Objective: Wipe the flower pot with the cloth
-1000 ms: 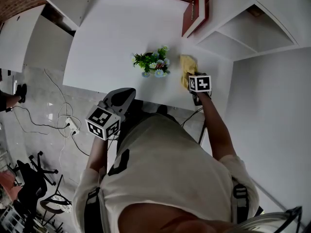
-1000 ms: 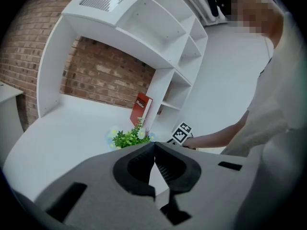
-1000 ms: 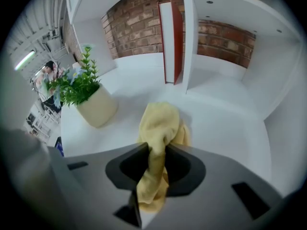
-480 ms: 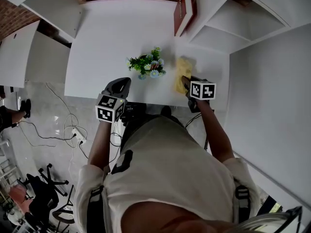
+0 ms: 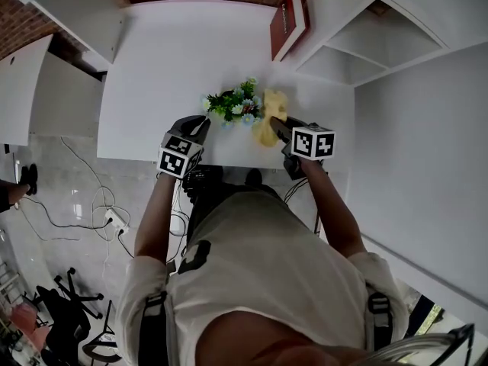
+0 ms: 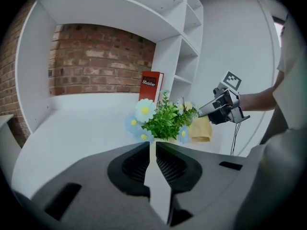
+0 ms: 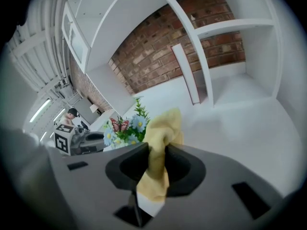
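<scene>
The flower pot holds a small green plant with blue and white flowers and stands near the white table's front edge; the pot itself is mostly hidden under the leaves. My right gripper is shut on the yellow cloth and holds it above the table, right beside the plant. In the right gripper view the cloth hangs bunched between the jaws, with the plant just left of it. My left gripper is shut and empty, close to the plant's left side; in its own view the plant is straight ahead of the jaws.
A red book leans against the white shelf unit at the back right. The white table reaches to a brick wall. Cables and an office chair are on the floor at left.
The right gripper has lifted the cloth off the table and carried it left, up to the plant. The left gripper has come forward and down to the plant's left side.
</scene>
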A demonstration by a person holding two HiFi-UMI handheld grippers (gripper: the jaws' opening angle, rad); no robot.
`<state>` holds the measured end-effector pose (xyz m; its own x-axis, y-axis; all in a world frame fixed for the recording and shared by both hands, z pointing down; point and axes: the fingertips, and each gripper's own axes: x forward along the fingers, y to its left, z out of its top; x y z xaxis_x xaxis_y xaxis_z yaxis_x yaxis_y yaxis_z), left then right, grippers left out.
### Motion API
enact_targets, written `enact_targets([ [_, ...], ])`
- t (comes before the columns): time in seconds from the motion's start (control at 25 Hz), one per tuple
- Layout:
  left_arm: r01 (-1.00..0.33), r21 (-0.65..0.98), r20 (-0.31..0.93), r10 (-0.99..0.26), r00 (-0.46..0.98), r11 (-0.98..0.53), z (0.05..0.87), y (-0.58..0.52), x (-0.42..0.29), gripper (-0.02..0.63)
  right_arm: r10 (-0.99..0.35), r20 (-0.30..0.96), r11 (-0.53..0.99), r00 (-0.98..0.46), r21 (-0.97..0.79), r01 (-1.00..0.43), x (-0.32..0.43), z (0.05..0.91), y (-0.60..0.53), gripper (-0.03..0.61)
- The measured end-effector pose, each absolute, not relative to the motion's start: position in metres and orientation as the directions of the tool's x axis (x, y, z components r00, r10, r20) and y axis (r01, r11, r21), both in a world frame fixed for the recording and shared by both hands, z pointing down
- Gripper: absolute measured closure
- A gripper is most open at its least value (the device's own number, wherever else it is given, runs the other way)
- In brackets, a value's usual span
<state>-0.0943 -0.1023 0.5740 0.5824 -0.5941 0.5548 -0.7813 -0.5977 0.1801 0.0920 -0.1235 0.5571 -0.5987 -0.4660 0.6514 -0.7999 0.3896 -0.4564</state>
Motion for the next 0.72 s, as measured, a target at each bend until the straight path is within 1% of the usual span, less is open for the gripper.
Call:
enact_targets([
  [0.04,-0.767,0.192,0.55,-0.58,0.601,-0.612,0.576,-0.103,-0.094,0.585,-0.475,0.65,0.386,-0.593,-0.452,-0.804,0.089,0.555,-0.125,0.482],
  [0.08,-0.748,0.202,0.548,-0.56,0.621,-0.632,0.58,-0.103,-0.092,0.518,-0.484,0.65,0.381,-0.586,-0.446,-0.81,0.087,0.553,-0.126,0.482],
  [0.12,-0.724,0.211,0.549,-0.533,0.644,-0.657,0.583,-0.103,-0.089,0.433,-0.492,0.651,0.377,-0.578,-0.439,-0.816,0.084,0.552,-0.127,0.482],
  [0.16,-0.698,0.217,0.551,-0.504,0.665,-0.683,0.586,-0.103,-0.085,0.405,-0.499,0.653,0.372,-0.57,-0.434,-0.821,0.081,0.551,-0.127,0.482],
  [0.2,-0.673,0.218,0.553,-0.479,0.682,-0.707,0.59,-0.105,-0.082,0.395,-0.503,0.654,0.368,-0.565,-0.43,-0.825,0.078,0.55,-0.127,0.482],
  [0.28,-0.64,0.201,0.555,-0.453,0.698,-0.741,0.596,-0.112,-0.076,0.361,-0.51,0.655,0.365,-0.558,-0.423,-0.829,0.072,0.547,-0.127,0.482],
  [0.32,-0.631,0.189,0.556,-0.448,0.7,-0.753,0.598,-0.116,-0.074,0.332,-0.513,0.653,0.366,-0.558,-0.421,-0.83,0.069,0.545,-0.128,0.482],
  [0.4,-0.615,0.175,0.556,-0.438,0.706,-0.769,0.6,-0.124,-0.068,0.307,-0.517,0.644,0.369,-0.564,-0.427,-0.825,0.065,0.543,-0.13,0.48],
  [0.52,-0.609,0.183,0.557,-0.429,0.711,-0.772,0.603,-0.13,-0.057,0.302,-0.523,0.625,0.362,-0.58,-0.453,-0.815,0.064,0.547,-0.141,0.48],
  [0.72,-0.626,0.153,0.586,-0.439,0.681,-0.765,0.62,-0.132,-0.043,0.302,-0.564,0.564,0.241,-0.604,-0.587,-0.773,0.066,0.581,-0.159,0.48],
])
